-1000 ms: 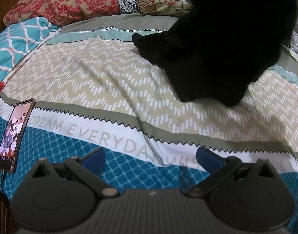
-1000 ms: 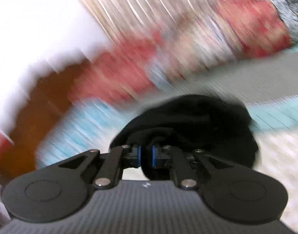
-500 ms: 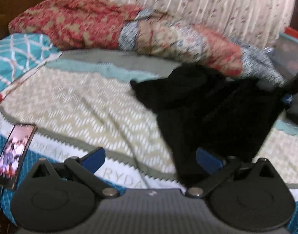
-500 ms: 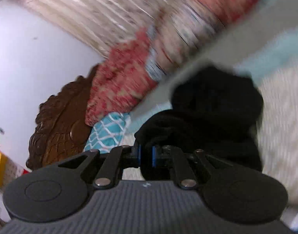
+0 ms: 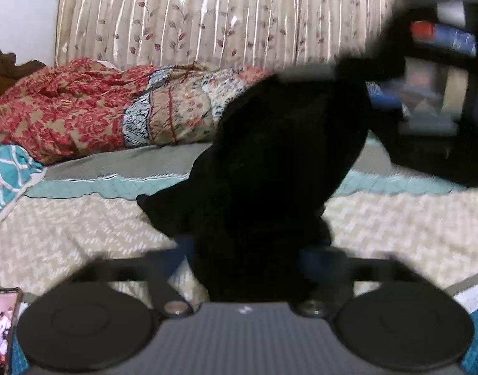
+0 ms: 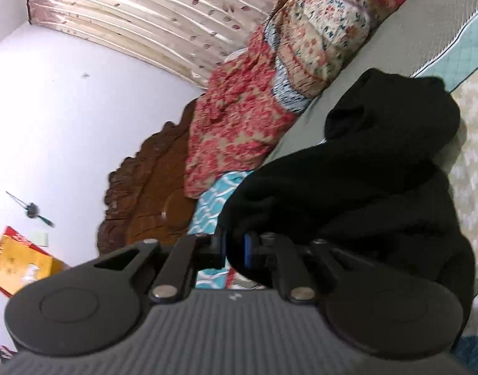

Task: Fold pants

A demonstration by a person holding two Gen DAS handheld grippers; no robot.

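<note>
The black pants (image 5: 270, 162) hang from the upper right down onto the patterned bedsheet (image 5: 67, 234) in the left wrist view. My left gripper (image 5: 245, 250) has its jaws spread on either side of the lower part of the pants; the blurred fingers are not pressed on the cloth. My right gripper (image 6: 236, 247) is shut on a fold of the pants (image 6: 379, 181) and holds them lifted; it also shows, blurred, at the upper right of the left wrist view (image 5: 426, 93).
A red floral blanket (image 5: 82, 109) lies along the back of the bed by a striped curtain (image 5: 192, 15). A phone (image 5: 1, 322) lies at the bed's near left edge. A carved wooden headboard (image 6: 145, 193) and a teal pillow (image 5: 7, 172) are at the left.
My right gripper has lifted the pants higher and tilted. My left gripper has moved forward to the hanging pants, which now sit between its jaws, and the jaws have narrowed.
</note>
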